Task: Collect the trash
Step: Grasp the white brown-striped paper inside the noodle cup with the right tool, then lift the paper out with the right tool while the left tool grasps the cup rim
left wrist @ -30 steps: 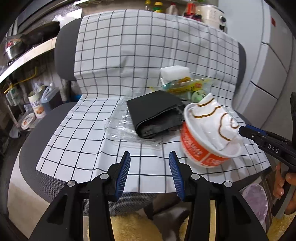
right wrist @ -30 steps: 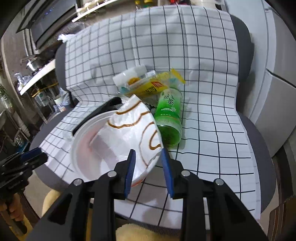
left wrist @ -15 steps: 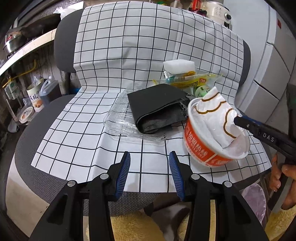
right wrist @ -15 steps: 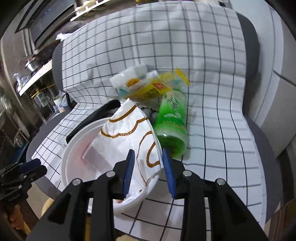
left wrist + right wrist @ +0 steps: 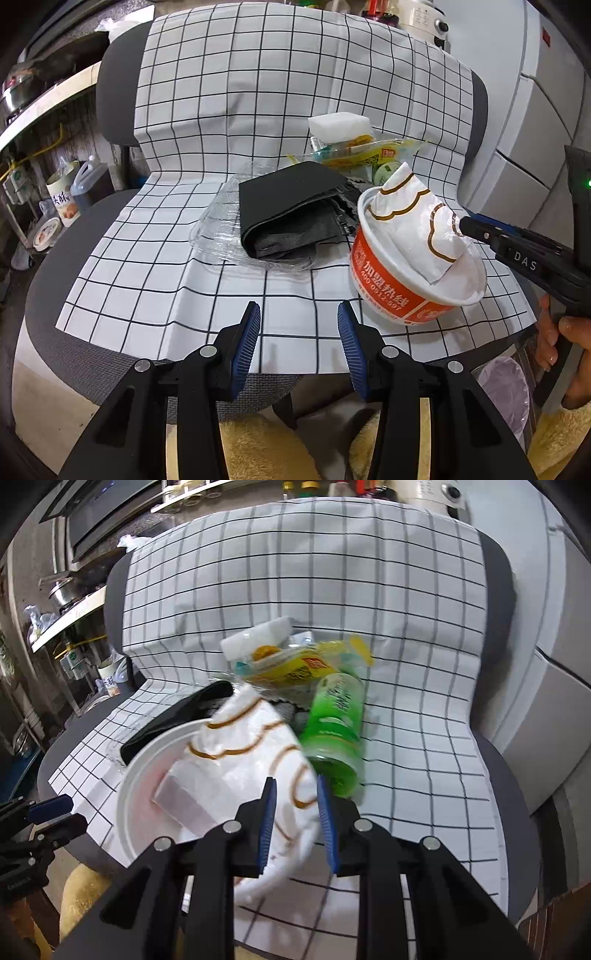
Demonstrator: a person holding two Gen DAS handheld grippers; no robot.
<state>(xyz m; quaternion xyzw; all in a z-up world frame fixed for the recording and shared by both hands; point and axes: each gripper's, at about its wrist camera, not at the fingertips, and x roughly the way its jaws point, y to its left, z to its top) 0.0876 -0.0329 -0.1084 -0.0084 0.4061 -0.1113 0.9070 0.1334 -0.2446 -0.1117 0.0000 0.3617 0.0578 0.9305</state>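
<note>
Right gripper [image 5: 293, 821] closed on the crumpled white wrapper [image 5: 413, 221] and the rim of the orange noodle bowl [image 5: 391, 291]; bowl hung tilted at the near right edge of the checked cloth [image 5: 229, 110]. From the left camera I saw my right fingers [image 5: 480, 229] pinching the wrapper just inside the far right side of the rim. Left gripper [image 5: 297, 341] open, holding nothing, hovering over the near edge of the cloth.

Progress, as I judged it: early. One piece in hand, none seen binned. Left on the chair: the black folded pouch [image 5: 295, 206] lying in a clear plastic tray [image 5: 218, 232] at centre, the green bottle [image 5: 338, 727] on its side to the right, a yellow snack packet [image 5: 303, 668] and a white sponge block [image 5: 340, 125] behind at the far side. A bin lined with a pale bag [image 5: 502, 387] showed low at the near right, below the chair edge; probably where the bowl belongs.

Against the frame half a second back: the bowl sat a little lower and nearer in the left view, tipped more, while everything else on the cloth lay unmoved. My left fingers kept the same gap.
</note>
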